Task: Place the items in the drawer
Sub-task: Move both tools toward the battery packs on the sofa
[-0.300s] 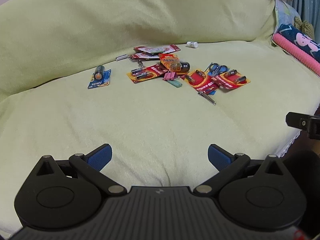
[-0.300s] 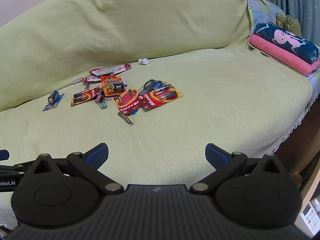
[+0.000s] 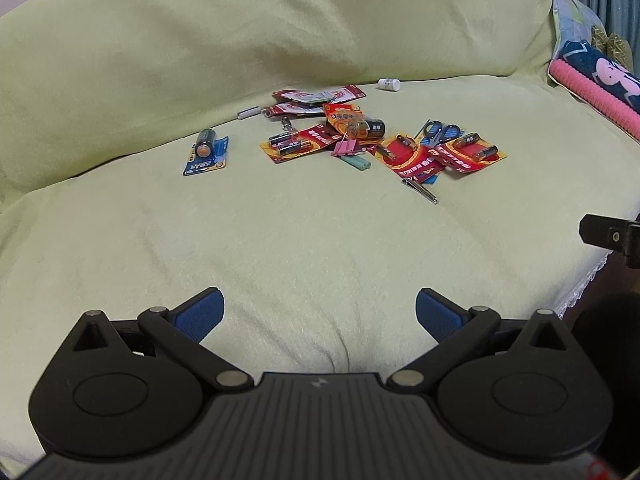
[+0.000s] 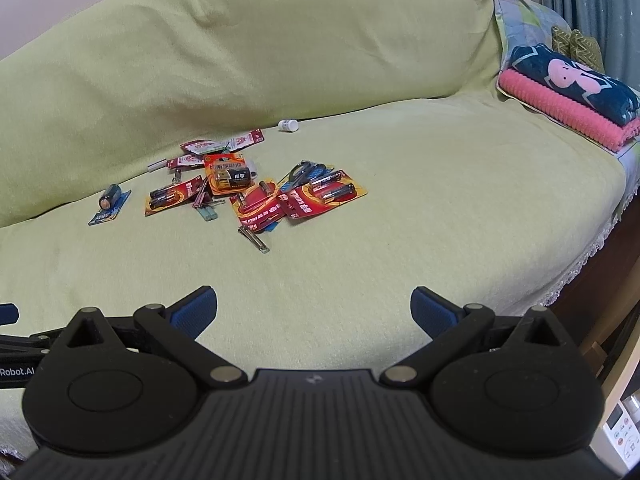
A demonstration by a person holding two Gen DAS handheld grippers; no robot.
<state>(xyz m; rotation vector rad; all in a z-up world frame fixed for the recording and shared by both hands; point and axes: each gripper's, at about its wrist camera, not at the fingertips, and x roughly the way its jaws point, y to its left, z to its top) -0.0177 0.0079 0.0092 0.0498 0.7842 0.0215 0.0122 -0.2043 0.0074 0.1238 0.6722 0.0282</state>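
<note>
Above, both my left gripper (image 3: 320, 312) and right gripper (image 4: 314, 308) hang with jaws released; nail clippers (image 4: 253, 239) angle toward lower right, package print unreadable.

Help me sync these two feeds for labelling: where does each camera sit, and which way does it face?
Left wrist: rides the left claw, open, facing the green sofa and its scattered battery packs; the right claw's edge shows at right.
Right wrist: rides the right claw, open, facing the same sofa from further right; the left claw's fingertip shows at left.
Shared: battery packs, scissors, white bottle, folded pink towel.
</note>
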